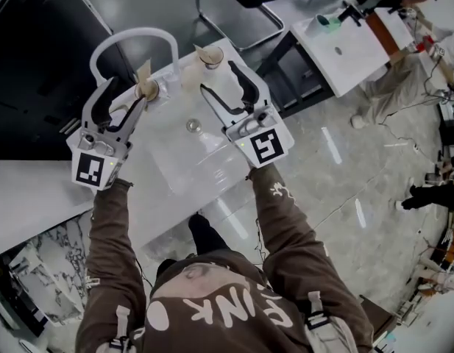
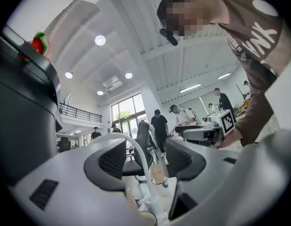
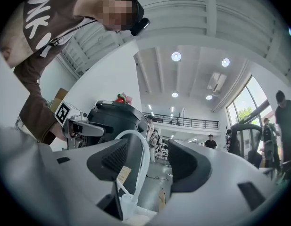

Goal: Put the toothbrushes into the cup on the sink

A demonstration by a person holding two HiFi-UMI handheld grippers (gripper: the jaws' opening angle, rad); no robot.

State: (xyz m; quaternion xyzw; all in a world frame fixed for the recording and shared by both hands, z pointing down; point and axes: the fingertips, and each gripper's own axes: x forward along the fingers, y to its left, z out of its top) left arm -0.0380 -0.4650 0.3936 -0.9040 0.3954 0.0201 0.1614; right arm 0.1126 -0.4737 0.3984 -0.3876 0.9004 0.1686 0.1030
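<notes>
On the white sink (image 1: 175, 169) two cups stand at the back edge by the arched white faucet (image 1: 131, 38). The left cup (image 1: 148, 89) holds a tan toothbrush (image 1: 143, 72). The right cup (image 1: 210, 56) also has a tan toothbrush (image 1: 205, 48) in it. My left gripper (image 1: 127, 96) is open beside the left cup, nothing between its jaws. My right gripper (image 1: 221, 81) is open just in front of the right cup, holding nothing. The left gripper view looks past my open left gripper (image 2: 145, 161) to the far cup (image 2: 159, 179). The right gripper view shows my open right gripper (image 3: 152, 164) and a tan toothbrush (image 3: 121, 175).
The drain (image 1: 192, 126) sits mid-basin. A dark cabinet (image 1: 35, 65) stands left of the sink, a chair (image 1: 241, 9) behind it. A second white sink (image 1: 344, 50) is at the upper right. Several people stand in the background of both gripper views.
</notes>
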